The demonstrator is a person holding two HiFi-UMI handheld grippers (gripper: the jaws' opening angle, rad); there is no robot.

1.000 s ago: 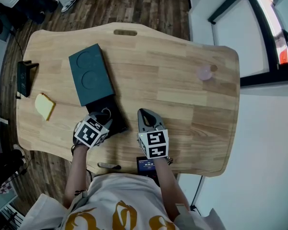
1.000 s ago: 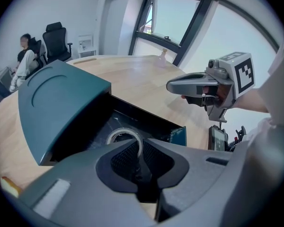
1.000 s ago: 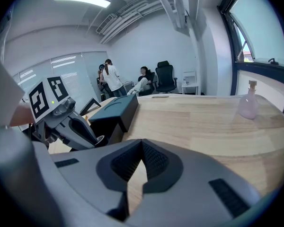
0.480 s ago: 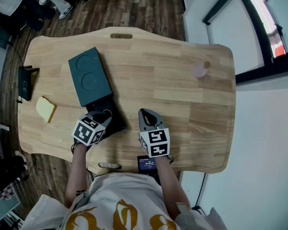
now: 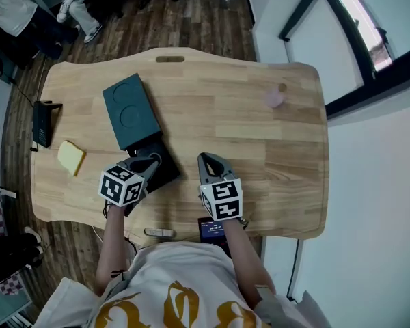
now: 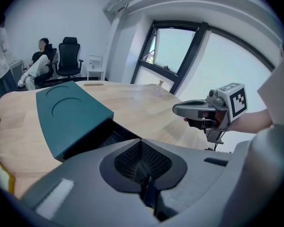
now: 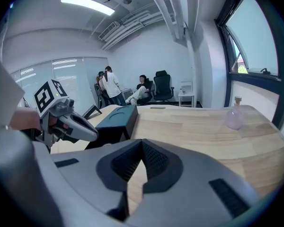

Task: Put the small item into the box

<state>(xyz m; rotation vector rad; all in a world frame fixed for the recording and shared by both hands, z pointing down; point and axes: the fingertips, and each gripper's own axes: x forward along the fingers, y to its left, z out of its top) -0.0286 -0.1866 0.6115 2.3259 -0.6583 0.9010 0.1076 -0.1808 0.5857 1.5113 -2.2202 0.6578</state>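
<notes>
A dark teal box lid (image 5: 128, 111) with two round recesses lies on the wooden table (image 5: 260, 156). The black box tray (image 5: 160, 173) sticks out from under its near end. My left gripper (image 5: 145, 162) hovers over that tray, jaws together with nothing between them (image 6: 141, 167). My right gripper (image 5: 207, 159) hangs over bare wood to the right of the box, also shut and empty (image 7: 142, 145). A small pink bottle (image 5: 275, 98) stands far off at the table's back right (image 7: 235, 117). A yellow sponge-like piece (image 5: 71, 158) lies at the left edge.
A black device (image 5: 44, 123) sits on the table's left rim. A phone (image 5: 210, 229) and a small grey object (image 5: 158, 232) lie at the near edge by the person's body. People sit on office chairs (image 6: 68, 56) beyond the far end.
The head view has shifted a little. My left gripper has drifted slightly left and back over the black tray. The right gripper has stayed where it was.
</notes>
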